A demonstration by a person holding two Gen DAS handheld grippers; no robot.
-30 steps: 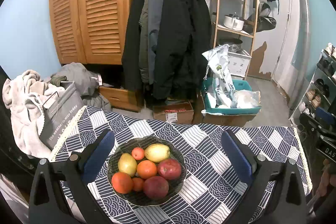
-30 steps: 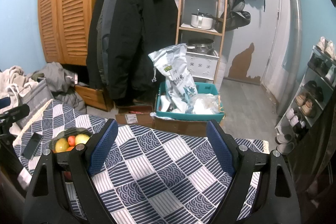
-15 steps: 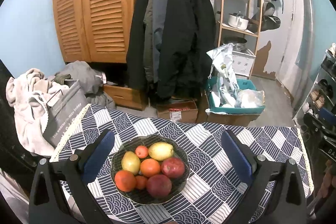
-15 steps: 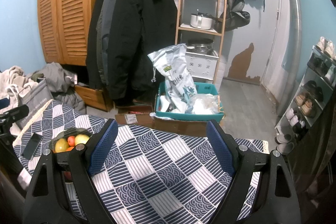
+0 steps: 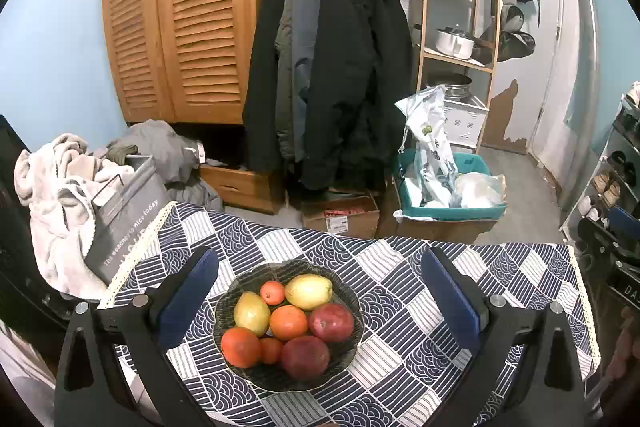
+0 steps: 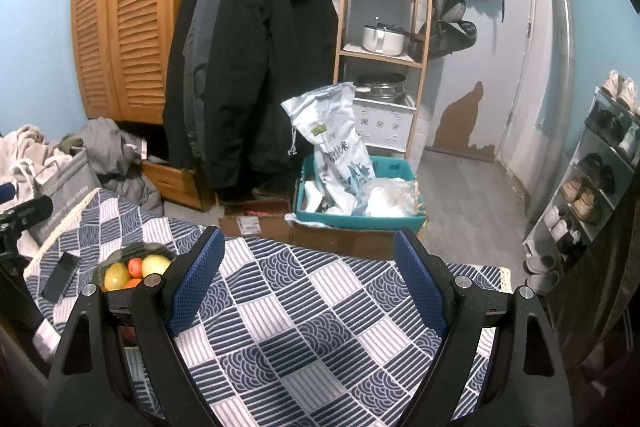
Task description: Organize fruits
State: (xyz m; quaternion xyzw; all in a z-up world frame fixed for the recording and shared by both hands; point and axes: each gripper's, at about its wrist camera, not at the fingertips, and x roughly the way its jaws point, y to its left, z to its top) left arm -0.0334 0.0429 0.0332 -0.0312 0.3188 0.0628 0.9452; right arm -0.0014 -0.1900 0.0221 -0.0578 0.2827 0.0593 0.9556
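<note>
Both grippers hang empty with jaws wide apart: the left gripper frames the bowl, the right gripper faces bare tablecloth beside it. All the fruit in view lies piled in the bowl, none loose on the cloth. That fits fruit already gathered, or a full bowl awaiting sorting; which, I cannot tell. A phone lies left of the bowl.
</note>
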